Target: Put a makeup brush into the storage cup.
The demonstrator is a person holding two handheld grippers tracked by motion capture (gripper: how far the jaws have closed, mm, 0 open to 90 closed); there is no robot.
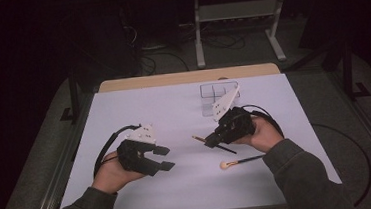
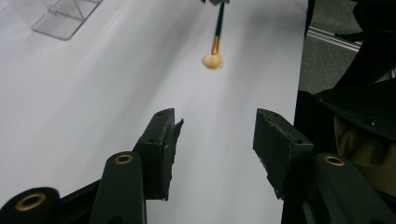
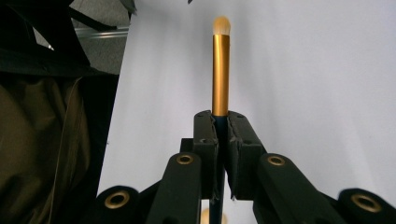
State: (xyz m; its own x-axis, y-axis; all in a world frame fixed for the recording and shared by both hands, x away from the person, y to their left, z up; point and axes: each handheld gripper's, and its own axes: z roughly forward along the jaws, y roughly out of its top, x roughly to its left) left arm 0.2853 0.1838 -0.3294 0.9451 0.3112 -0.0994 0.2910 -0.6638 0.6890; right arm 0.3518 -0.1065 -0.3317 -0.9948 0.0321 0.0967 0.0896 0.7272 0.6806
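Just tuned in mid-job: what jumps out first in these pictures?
The right gripper is shut on a slim makeup brush with a gold ferrule, held over the white table. A second brush lies near the person's right sleeve, and the left gripper stands open with nothing between its jaws.

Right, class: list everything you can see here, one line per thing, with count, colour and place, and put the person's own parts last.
held brush: 1, gold ferrule, pale tip, dark handle; clamped in the right gripper, above the mat.
loose brush: 1, tan head, dark handle; lying on the mat near the right sleeve.
organiser: 1, clear, with compartments; far side of the mat, behind the right gripper.
mat: 1, white; covering the table.
table: 1, pale wood; its far edge shows beyond the mat.
frame: 1, grey metal; on the floor behind the table.
left gripper: 1, black; jaws apart, nothing between them.
right gripper: 1, black; shut on the held brush.
sleeves: 2, olive; bottom edge.
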